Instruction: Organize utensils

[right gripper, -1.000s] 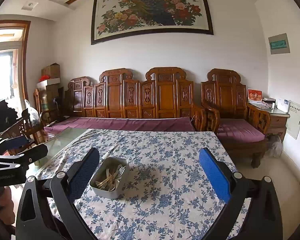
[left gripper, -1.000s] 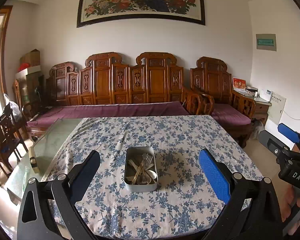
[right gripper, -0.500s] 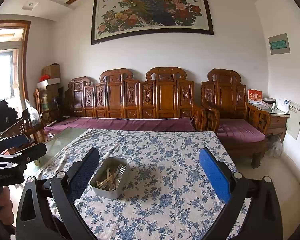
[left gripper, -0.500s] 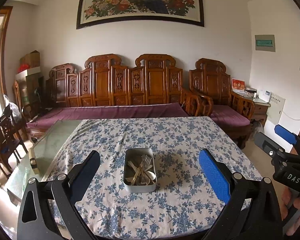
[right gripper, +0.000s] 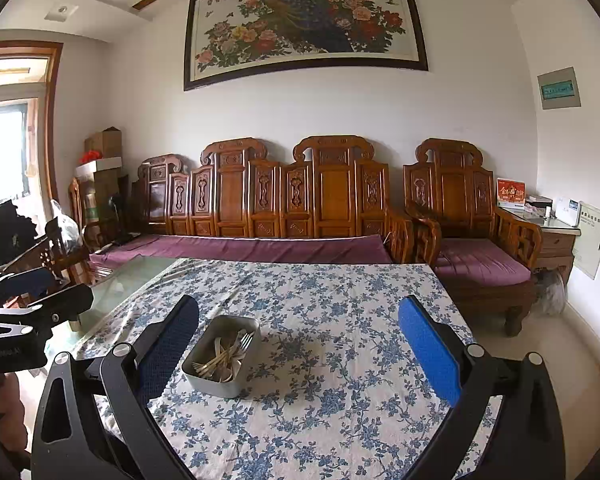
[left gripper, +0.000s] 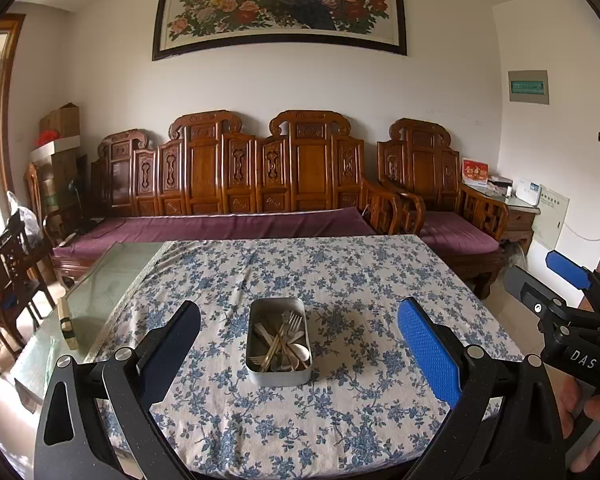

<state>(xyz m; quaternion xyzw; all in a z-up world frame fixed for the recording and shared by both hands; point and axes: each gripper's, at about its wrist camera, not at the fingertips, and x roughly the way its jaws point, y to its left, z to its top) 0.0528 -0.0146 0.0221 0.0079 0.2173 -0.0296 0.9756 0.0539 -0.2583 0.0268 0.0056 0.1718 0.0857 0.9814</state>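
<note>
Both sets of jaws stand wide apart with nothing between them. The left gripper point(left gripper: 298, 344) hangs above the near edge of the table point(left gripper: 380, 280), and the metal tin point(left gripper: 279, 342) sits right between its fingers in its own view. The right gripper point(right gripper: 298, 344) is off to the side, with the tin toward its left finger. Forks, spoons and chopsticks lie jumbled as utensils point(left gripper: 281, 340) inside the tin, which rests on the floral cloth point(left gripper: 340, 420). A carved wooden bench point(left gripper: 240, 176) stands behind the table.
</note>
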